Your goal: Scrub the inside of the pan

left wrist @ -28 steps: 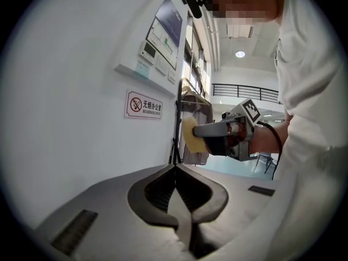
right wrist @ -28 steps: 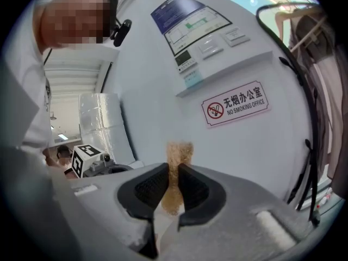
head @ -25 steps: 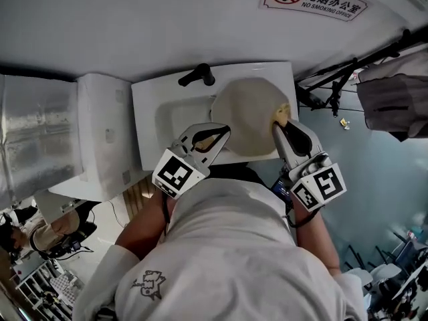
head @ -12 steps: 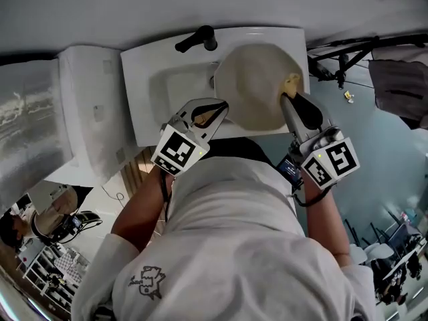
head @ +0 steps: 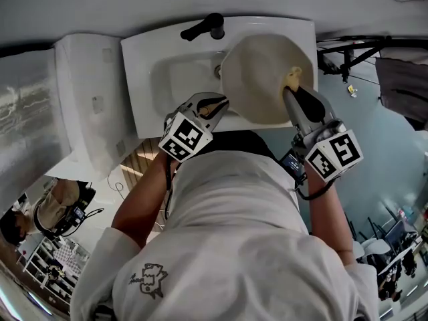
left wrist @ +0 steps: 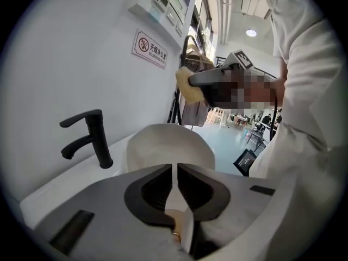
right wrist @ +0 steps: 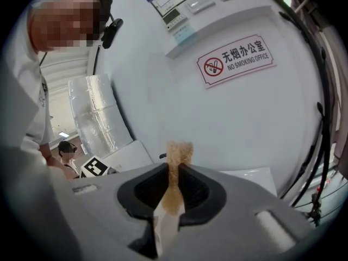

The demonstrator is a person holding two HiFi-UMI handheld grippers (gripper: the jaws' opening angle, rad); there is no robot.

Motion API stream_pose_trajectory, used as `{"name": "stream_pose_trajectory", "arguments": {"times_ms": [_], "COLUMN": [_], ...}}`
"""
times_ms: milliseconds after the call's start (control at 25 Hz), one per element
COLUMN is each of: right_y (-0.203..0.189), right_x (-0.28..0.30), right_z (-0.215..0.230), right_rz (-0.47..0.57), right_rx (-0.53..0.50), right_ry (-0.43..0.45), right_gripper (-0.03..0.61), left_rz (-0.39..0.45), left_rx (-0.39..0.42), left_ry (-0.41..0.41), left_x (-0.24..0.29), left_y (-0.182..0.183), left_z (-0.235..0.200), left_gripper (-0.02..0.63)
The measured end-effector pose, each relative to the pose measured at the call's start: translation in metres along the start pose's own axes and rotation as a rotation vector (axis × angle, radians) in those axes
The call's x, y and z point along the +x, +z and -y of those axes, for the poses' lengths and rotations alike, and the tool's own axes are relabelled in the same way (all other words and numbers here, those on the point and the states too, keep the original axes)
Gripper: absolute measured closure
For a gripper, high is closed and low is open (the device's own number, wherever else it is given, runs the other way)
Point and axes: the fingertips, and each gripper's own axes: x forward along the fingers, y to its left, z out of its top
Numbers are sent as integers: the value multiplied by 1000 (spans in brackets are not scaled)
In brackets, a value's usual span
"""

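Nearest, the left gripper (head: 215,103) sits at 7 o'clock of the pan (head: 264,79). Its jaws are nearly together on the pan's pale handle (left wrist: 177,200). They have just been easing apart a little, yet the handle lies between them and fills the narrow gap. At the pan's 3 o'clock rim, the right gripper (head: 293,93) has its jaws clenched on a tan sponge (right wrist: 178,151), which pokes out past the tips. The cream pan lies tilted over the 3 o'clock side of the white washbasin (head: 144,85). Beyond, a black tap (head: 204,27) stands at the basin's 12 o'clock edge. Farther still, a no-smoking sign (right wrist: 236,61) hangs on the wall.
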Motion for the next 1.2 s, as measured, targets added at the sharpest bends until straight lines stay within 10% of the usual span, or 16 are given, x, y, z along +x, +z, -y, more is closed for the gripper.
{"name": "stream_pose_trajectory", "arguments": {"times_ms": [1200], "right_y": [-46], "right_x": [25], "right_z": [6], "right_rz": [-78], "right_rx": [57], "right_ry": [-25], "right_gripper": [522], "left_rz": [-310], "left_rx": [-21], "left_ry": [-80], "left_x": [37], "left_y": [-124], "left_z": [-15], "left_gripper": [411]}}
